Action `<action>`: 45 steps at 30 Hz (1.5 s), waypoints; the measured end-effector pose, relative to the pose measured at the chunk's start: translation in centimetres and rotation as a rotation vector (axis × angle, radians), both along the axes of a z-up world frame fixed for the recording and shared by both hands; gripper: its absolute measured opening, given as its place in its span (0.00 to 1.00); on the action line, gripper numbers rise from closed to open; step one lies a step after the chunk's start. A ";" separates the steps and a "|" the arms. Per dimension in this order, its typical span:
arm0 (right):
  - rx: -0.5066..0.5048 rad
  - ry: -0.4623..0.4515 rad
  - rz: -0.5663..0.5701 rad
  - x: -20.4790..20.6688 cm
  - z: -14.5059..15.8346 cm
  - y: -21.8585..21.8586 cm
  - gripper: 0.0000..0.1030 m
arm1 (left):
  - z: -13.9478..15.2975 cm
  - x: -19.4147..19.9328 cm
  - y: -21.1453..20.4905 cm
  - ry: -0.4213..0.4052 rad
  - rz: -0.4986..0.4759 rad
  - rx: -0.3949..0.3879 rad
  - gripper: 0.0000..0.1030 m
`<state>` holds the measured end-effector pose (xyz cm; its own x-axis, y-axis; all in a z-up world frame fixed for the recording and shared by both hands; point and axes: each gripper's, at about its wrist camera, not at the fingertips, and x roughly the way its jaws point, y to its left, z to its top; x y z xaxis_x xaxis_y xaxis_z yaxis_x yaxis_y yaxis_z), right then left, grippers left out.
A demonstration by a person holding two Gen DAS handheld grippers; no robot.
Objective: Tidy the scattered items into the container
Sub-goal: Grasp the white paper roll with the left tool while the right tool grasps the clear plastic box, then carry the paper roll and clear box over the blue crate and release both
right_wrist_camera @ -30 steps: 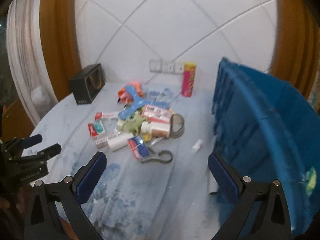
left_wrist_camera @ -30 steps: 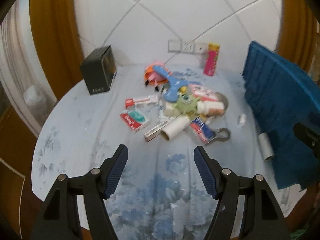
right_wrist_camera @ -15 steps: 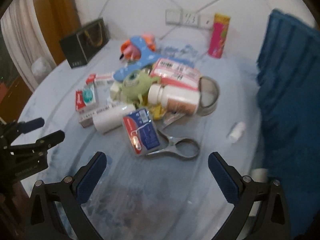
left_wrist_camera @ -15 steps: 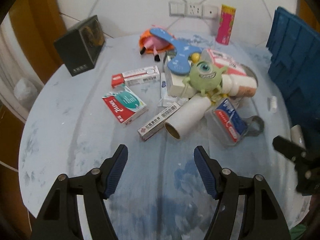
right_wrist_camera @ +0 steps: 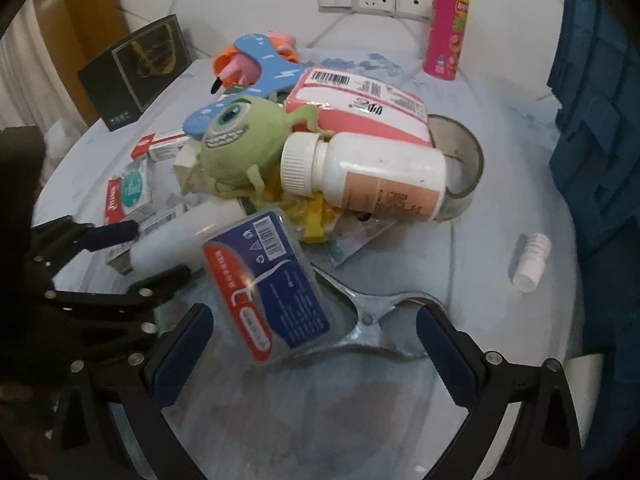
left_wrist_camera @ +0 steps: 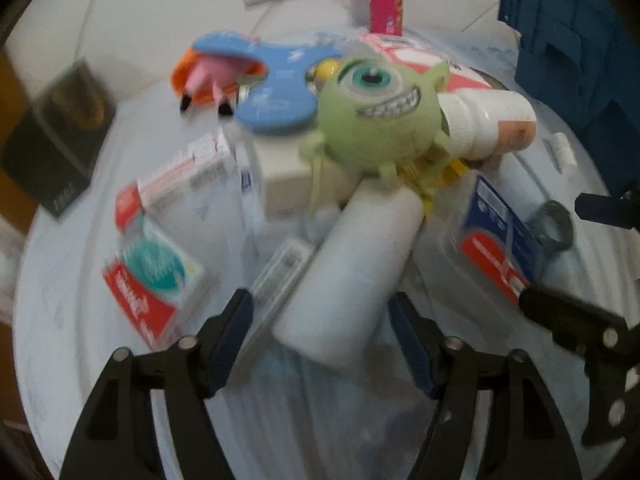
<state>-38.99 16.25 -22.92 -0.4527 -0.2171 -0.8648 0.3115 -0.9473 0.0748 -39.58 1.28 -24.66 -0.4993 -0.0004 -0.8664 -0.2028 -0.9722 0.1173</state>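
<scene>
A pile of items lies on the round table. My left gripper (left_wrist_camera: pixel 320 328) is open, its fingers either side of the near end of a white roll (left_wrist_camera: pixel 352 268). Behind the roll sits a green one-eyed plush (left_wrist_camera: pixel 376 112). My right gripper (right_wrist_camera: pixel 314 340) is open, with a blue floss box (right_wrist_camera: pixel 268 288) and a metal clamp (right_wrist_camera: pixel 372 320) between its fingers. A white pill bottle (right_wrist_camera: pixel 372 176) and a pink box (right_wrist_camera: pixel 360 108) lie further back. The blue container (right_wrist_camera: pixel 592 128) stands at the right.
A black box (right_wrist_camera: pixel 140 64) stands at the back left and a pink can (right_wrist_camera: pixel 446 28) by the wall sockets. Red and white boxes (left_wrist_camera: pixel 152 280) lie left of the pile. A small white vial (right_wrist_camera: pixel 530 256) lies near the container, and a tape ring (right_wrist_camera: pixel 460 168) behind the bottle.
Both grippers moved forward and down to the pile. The left one now straddles the white roll; the right one now frames the floss box and clamp.
</scene>
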 end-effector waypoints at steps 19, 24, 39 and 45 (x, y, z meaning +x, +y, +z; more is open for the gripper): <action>-0.020 -0.057 0.036 -2.7 -2.9 -2.5 0.62 | -1.2 -1.3 -2.2 0.018 -0.015 0.078 0.72; -0.050 -0.051 0.034 -1.5 -1.1 -2.4 0.46 | 1.1 0.3 -2.6 0.057 -0.002 0.099 0.71; -0.076 0.017 0.026 3.1 6.0 -3.7 0.31 | 9.1 5.6 -4.8 0.144 0.028 0.124 0.71; -0.066 0.119 0.004 5.1 11.6 -3.8 0.31 | 13.3 7.0 -4.9 0.207 0.006 0.145 0.71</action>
<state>-33.86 12.49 -11.34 -0.5504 -0.2741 -0.7886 0.3259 -0.9402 0.0993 -32.60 -3.63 -11.40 -0.6666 0.1134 -0.7367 -0.1834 -0.9829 0.0146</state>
